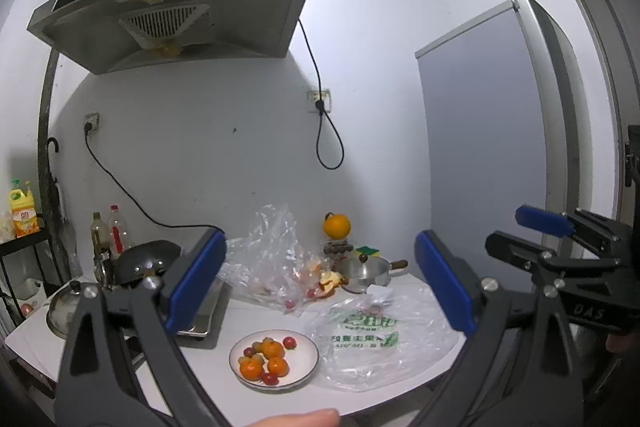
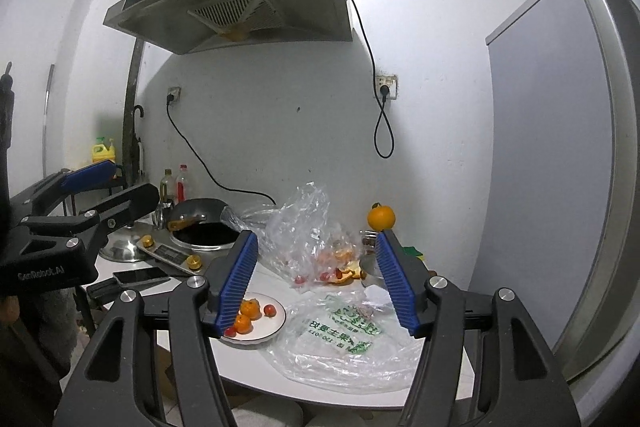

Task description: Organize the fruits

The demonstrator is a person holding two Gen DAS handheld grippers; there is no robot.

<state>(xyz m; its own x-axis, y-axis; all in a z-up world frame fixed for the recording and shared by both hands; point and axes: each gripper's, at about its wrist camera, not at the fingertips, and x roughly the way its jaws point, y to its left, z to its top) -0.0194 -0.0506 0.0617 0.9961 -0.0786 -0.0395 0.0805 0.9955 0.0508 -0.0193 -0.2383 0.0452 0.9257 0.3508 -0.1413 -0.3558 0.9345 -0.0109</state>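
I am holding my left gripper [image 1: 320, 283] above the white table [image 1: 248, 311], its 2 blue pads spread wide with nothing between them. My right gripper [image 2: 316, 281] is hovering alongside, also spread apart and gripping nothing. The white plate [image 1: 298, 367] is sitting near the table's front edge, carrying 3 small oranges [image 1: 273, 349] and a few cherry tomatoes [image 1: 289, 342]. Just to its right a flattened printed plastic bag [image 1: 372, 337] is lying. Behind the plate a crumpled clear bag [image 1: 272, 251] is holding more fruit, and 1 larger orange [image 1: 337, 227] is perching on a jar farther back, near a small steel pot [image 1: 366, 273].
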